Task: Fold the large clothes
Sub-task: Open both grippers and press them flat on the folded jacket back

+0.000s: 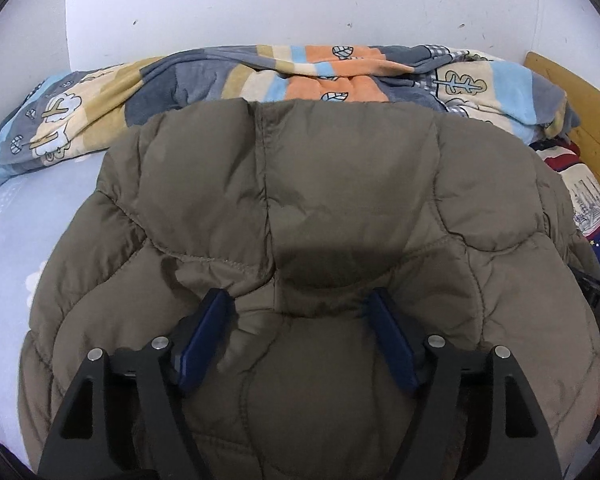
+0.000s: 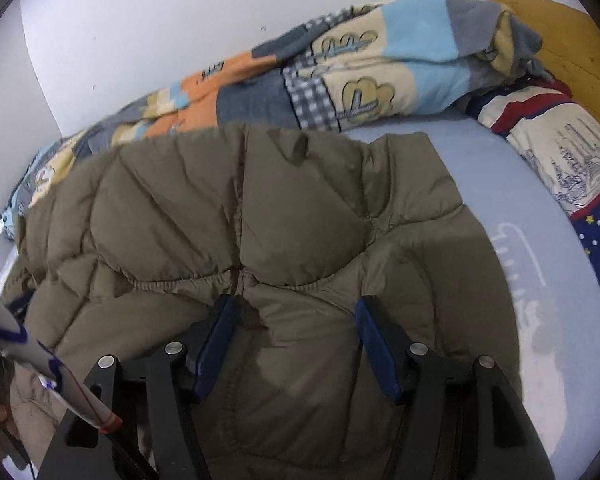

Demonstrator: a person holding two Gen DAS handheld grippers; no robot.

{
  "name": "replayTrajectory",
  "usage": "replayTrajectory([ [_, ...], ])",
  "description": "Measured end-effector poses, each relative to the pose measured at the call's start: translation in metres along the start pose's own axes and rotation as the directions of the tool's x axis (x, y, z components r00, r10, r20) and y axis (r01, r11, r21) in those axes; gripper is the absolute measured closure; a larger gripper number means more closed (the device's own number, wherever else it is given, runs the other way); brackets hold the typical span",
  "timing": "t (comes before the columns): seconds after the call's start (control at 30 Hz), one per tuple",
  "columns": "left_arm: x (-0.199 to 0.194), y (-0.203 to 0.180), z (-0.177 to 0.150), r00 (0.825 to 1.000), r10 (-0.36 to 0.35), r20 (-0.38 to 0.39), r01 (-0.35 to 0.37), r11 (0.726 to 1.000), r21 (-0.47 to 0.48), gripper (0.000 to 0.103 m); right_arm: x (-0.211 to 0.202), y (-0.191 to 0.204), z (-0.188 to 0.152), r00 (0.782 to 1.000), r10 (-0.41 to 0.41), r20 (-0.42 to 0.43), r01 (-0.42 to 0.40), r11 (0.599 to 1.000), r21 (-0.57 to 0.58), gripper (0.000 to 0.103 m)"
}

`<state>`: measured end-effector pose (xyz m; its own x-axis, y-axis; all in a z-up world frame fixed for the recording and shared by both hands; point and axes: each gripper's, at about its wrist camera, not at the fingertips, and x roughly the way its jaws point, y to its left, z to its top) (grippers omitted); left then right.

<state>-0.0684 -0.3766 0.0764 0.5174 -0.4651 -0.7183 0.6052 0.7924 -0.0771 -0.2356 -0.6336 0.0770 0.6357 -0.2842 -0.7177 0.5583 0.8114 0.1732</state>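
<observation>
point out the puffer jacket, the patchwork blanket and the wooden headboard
puffer jacket [image 1: 340,184], left wrist view, on its quilted upper panel
patchwork blanket [image 2: 420,52], right wrist view, on a light blue patch
wooden headboard [image 2: 572,40], right wrist view, on its bare board

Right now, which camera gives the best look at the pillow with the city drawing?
The right wrist view: the pillow lies there broadly visible, skyline print clear, beside the jacket. The left wrist view shows only a sliver of it at the right edge.

A plain white wall [image 1: 300,4] fills twelve o'clock. A curved yellow wooden headboard [image 2: 572,36] stands at two o'clock. Pale blue bedsheet [image 2: 500,184] below.
</observation>
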Motion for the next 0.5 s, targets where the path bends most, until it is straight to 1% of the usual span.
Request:
replayTrajectory([
  [0.07,0.007,0.004,-0.004,1.000,-0.004,0.014,0.005,1.000,-0.019,0.027,0.010,-0.002,-0.001,1.000,0.008,-0.012,-0.008,1.000,0.010,0.036],
  [0.1,0.010,0.003,-0.005,1.000,0.004,0.015,-0.004,1.000,-0.019,0.027,0.014,-0.003,-0.001,1.000,0.013,-0.012,-0.012,1.000,0.014,0.036],
  [0.2,0.015,-0.005,-0.006,0.998,0.061,-0.004,-0.061,0.998,0.011,0.027,0.022,-0.004,-0.001,1.000,0.014,-0.013,-0.014,1.000,0.028,0.036],
  [0.27,0.009,-0.009,-0.008,0.994,0.107,-0.034,-0.106,0.993,0.042,0.027,0.018,0.001,0.000,0.999,-0.030,-0.028,0.030,0.999,0.017,0.037],
  [0.33,-0.008,-0.008,-0.013,0.991,0.128,-0.046,-0.126,0.991,0.043,0.027,-0.002,0.004,-0.001,0.997,-0.066,-0.045,0.068,0.997,0.038,0.037],
  [0.37,-0.020,-0.005,-0.019,0.993,0.112,-0.038,-0.110,0.993,0.037,0.027,-0.023,0.005,-0.004,0.999,-0.031,-0.020,0.033,0.997,0.072,0.038],
  [0.4,-0.032,-0.003,-0.024,0.995,0.094,-0.026,-0.093,0.995,0.042,0.027,-0.049,0.005,-0.011,0.999,0.029,0.024,-0.031,0.994,0.101,0.038],
  [0.43,-0.045,-0.002,-0.030,0.997,0.080,-0.011,-0.079,0.995,0.056,0.027,-0.072,0.006,-0.020,0.996,0.070,0.056,-0.076,0.990,0.115,0.038],
  [0.5,-0.071,0.001,-0.042,0.997,0.072,0.004,-0.072,0.994,0.083,0.027,-0.101,0.007,-0.036,0.995,0.082,0.064,-0.090,0.988,0.129,0.038],
])
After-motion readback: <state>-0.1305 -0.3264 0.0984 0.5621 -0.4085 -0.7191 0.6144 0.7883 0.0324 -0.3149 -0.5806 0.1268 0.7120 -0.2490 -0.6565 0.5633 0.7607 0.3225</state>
